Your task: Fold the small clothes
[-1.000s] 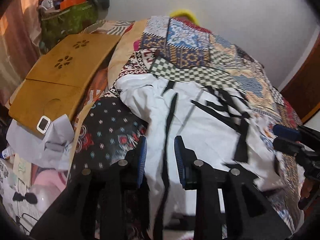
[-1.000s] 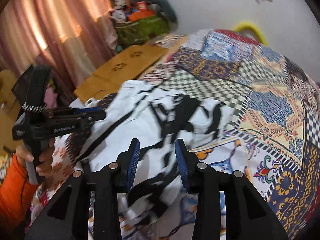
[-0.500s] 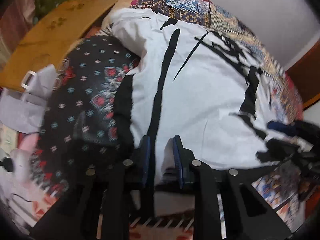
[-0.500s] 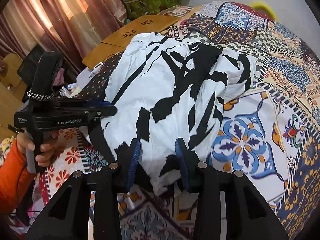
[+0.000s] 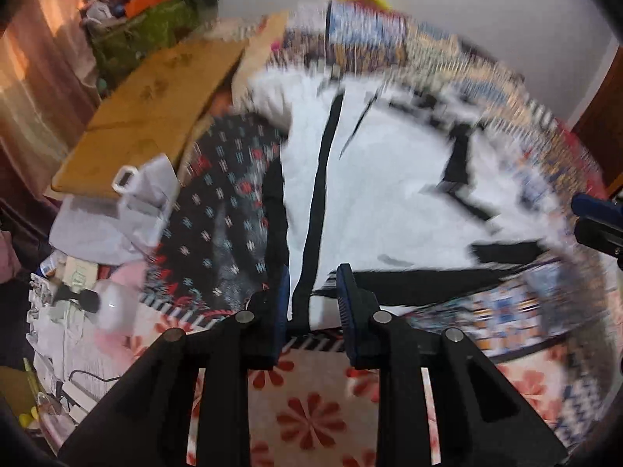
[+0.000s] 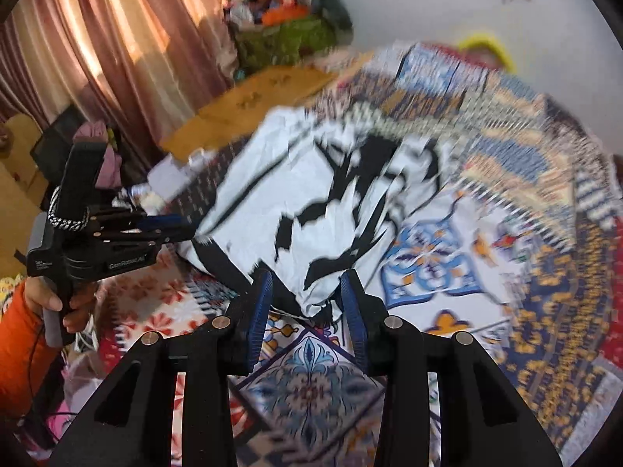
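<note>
A white garment with black streaks (image 5: 389, 194) lies spread on the patchwork bedspread (image 6: 506, 202); it also shows in the right wrist view (image 6: 311, 202). Both views are blurred by motion. My left gripper (image 5: 313, 303) is open at the garment's near hem, its fingers either side of a black stripe. My right gripper (image 6: 307, 303) is open, with the garment's near corner between its fingers. The left gripper also shows at the left of the right wrist view (image 6: 171, 225), at the garment's left edge. The right gripper's tips show at the right edge of the left wrist view (image 5: 595, 218).
A wooden lap desk (image 5: 155, 109) lies at the bed's left side. White bags and papers (image 5: 117, 214) and clutter lie below it. Pink curtains (image 6: 97, 58) hang at the left. A green bag of things (image 6: 288, 35) stands by the far wall.
Both grippers have drawn back toward the near edge of the bed and lifted their view. The garment's near hem now sits between each pair of fingers. Both stay open.
</note>
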Tool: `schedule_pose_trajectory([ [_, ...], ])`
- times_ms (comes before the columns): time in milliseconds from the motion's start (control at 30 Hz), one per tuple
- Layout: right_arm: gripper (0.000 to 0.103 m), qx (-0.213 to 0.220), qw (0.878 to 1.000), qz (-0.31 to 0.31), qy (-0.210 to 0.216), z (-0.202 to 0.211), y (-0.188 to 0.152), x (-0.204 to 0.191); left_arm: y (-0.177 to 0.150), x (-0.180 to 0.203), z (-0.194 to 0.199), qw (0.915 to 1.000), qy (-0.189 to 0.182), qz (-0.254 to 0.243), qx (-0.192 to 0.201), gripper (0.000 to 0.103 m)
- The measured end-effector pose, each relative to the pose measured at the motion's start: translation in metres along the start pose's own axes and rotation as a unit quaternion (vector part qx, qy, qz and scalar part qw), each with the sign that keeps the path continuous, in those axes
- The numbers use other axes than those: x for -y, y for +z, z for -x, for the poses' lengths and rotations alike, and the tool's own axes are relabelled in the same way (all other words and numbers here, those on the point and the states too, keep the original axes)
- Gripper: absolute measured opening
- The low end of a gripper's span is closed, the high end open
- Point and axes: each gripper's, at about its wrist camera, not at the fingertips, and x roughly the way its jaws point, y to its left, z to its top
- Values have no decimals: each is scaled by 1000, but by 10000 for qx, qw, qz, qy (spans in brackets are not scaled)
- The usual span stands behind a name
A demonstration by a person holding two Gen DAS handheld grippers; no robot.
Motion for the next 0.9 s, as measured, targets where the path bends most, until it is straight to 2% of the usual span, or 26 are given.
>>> schedule_pose_trajectory([
  [100,34,542,9985,32,-104,42,4,-8,5,8,46,9986,17,-11,538,25],
  [233,34,1356,9903,176,-248,101,8,-27,14,25,116,9904,-54,-31,1380,26],
  [400,34,2227,9738,341,-326,161,9,-57,5,51,206,9682,-184,-175,2491,26],
  [533,34,2827,9573,517,-330,202,-1,-84,-13,65,253,9502,-257,-274,3094,31],
  [633,34,3150,9464,623,-362,223,-11,-101,-25,74,278,9388,-233,-332,3422,38],
  [700,34,3303,9408,659,-377,230,-18,-109,-36,79,291,9309,-139,-355,3633,51],
  [733,35,3386,9379,655,-385,235,-21,-114,-41,82,297,9272,-103,-346,3727,55],
  [867,50,3537,9319,603,-531,240,-31,-123,-56,86,315,9191,-112,-336,3925,77],
  [900,56,3558,9307,603,-604,241,-33,-125,-58,87,317,9178,-78,-344,3954,83],
])
